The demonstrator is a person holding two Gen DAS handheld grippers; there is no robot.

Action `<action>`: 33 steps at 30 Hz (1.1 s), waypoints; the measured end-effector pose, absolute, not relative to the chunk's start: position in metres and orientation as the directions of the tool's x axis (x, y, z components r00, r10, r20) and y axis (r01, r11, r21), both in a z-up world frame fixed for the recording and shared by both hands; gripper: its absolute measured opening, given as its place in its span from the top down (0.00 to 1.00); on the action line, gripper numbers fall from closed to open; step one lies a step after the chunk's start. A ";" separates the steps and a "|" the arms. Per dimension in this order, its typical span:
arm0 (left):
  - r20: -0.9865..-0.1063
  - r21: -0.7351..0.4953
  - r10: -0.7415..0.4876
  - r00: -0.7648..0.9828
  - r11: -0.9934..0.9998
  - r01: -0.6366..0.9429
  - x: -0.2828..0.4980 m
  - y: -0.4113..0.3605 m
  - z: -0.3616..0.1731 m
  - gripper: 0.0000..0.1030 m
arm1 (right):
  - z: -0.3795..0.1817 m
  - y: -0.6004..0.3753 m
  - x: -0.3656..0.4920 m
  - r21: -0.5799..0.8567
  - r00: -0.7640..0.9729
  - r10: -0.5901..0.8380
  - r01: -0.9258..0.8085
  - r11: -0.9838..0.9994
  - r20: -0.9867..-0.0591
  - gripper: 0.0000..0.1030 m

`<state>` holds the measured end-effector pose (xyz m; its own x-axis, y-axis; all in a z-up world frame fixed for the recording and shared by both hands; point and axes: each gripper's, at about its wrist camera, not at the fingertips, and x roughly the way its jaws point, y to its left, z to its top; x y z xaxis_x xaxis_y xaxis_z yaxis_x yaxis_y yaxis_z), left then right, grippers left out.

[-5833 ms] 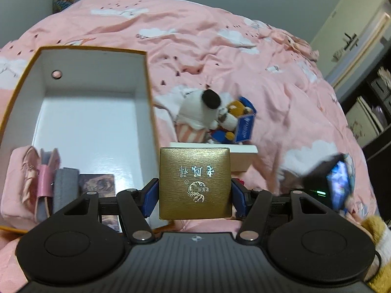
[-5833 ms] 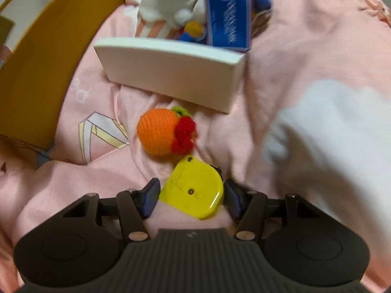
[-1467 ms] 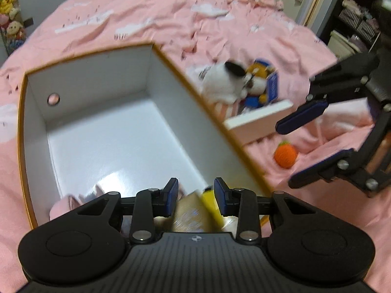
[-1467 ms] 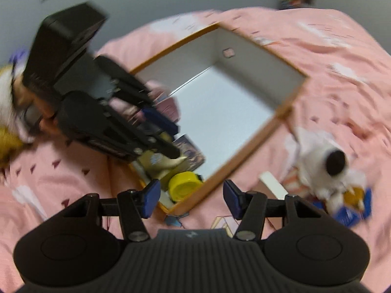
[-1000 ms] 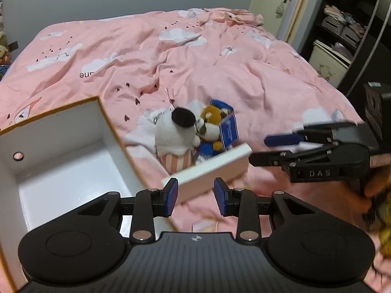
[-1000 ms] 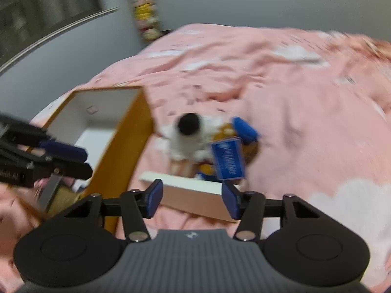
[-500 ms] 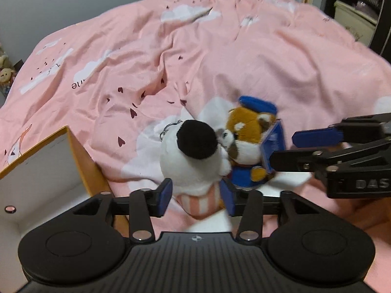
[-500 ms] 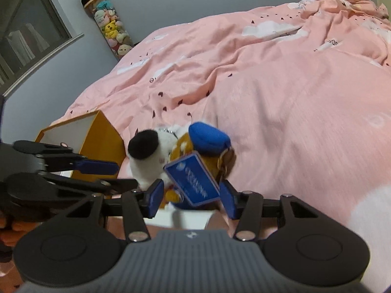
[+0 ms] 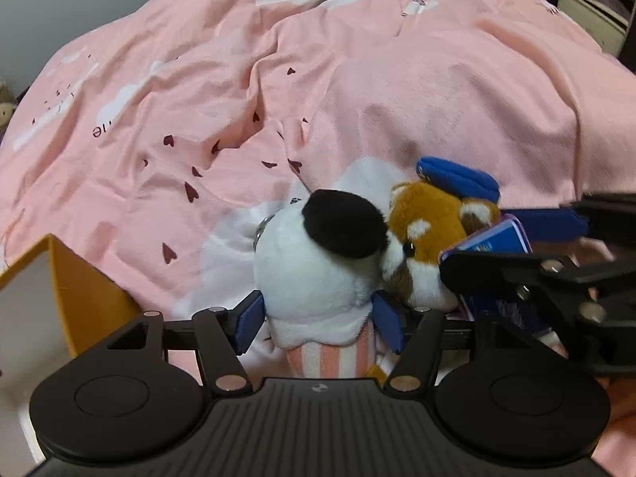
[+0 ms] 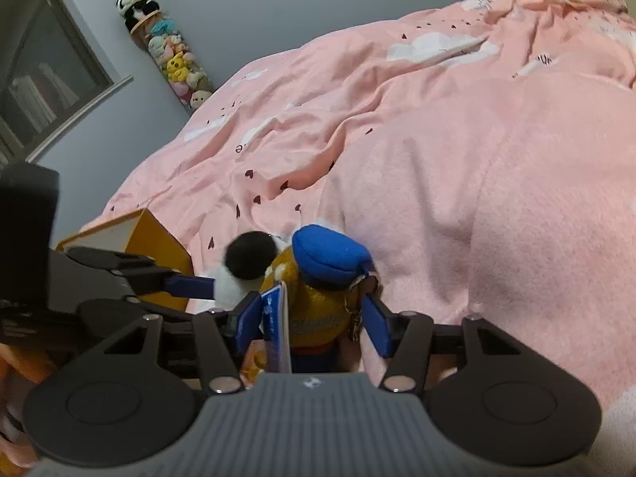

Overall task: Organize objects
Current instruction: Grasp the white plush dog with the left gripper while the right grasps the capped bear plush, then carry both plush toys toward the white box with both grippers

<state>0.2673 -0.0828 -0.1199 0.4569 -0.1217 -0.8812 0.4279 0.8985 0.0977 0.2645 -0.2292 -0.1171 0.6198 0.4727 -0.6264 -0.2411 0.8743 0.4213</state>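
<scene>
A white plush with a black top and a pink striped base lies on the pink duvet. My left gripper straddles its lower part; the jaws are opening with the plush between them. Beside it leans a red panda plush in a blue cap with a blue tag. My right gripper is around that plush, jaws opening, and shows at the right of the left wrist view. One of the left gripper's fingers reaches in from the left.
An orange box with a white inside stands at the left. A tall tube of small plush toys stands in the far corner by a window. Storage furniture is past the bed's right edge.
Both grippers have come down closer onto the two plush toys. The left jaws have spread wider around the white plush, and the right jaws now flank the red panda plush.
</scene>
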 end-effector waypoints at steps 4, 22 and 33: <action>-0.866 0.099 -0.134 0.481 0.898 0.428 0.263 -0.085 -0.122 0.36 | -0.116 -0.231 0.263 0.422 0.625 0.471 -0.239 0.874 -0.622 0.44; -0.703 -0.167 -0.313 0.638 0.946 0.279 0.217 -0.012 -0.004 0.44 | -0.126 -0.190 0.264 0.238 0.630 0.359 -0.271 0.933 -0.689 0.34; -0.654 -0.263 -0.266 0.708 0.958 0.116 0.185 0.060 0.009 0.44 | -0.126 -0.185 0.265 0.251 0.638 0.358 -0.256 0.934 -0.681 0.50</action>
